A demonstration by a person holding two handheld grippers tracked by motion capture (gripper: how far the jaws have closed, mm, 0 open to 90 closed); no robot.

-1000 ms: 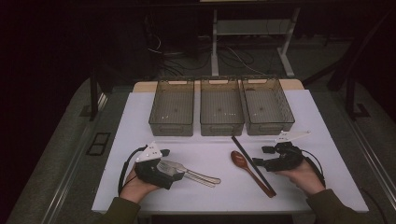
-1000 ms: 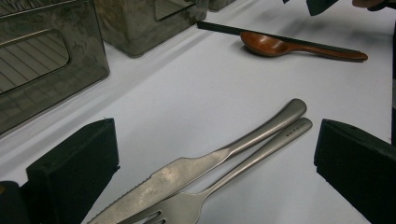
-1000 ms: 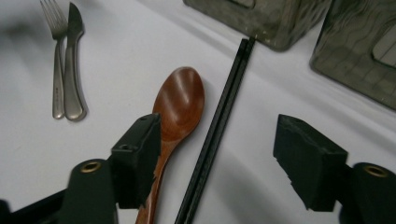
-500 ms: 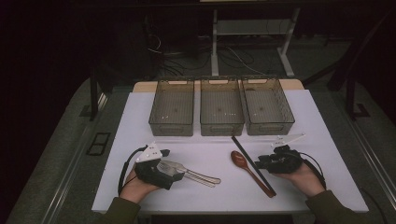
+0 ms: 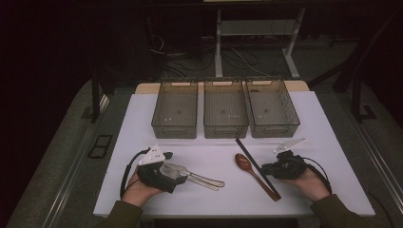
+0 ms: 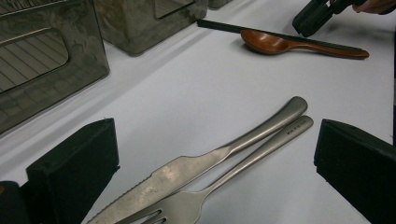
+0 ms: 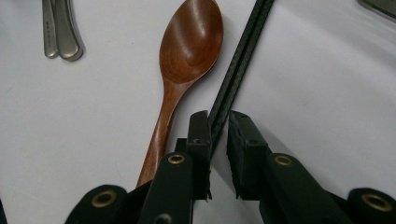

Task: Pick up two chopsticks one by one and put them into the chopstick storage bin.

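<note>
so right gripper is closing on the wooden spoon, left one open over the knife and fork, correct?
Not the spoon. The right gripper is closing around the black chopsticks; the wooden spoon lies just beside them, as the right gripper view shows. The left gripper is open over the knife and fork.

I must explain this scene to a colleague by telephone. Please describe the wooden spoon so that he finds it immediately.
On the white table, look in front of the three smoky transparent plastic bins, toward the right tongs. The reddish-brown wooden spoon lies there beside long black chopsticks. It is the one brown, round-bowled utensil.
</note>
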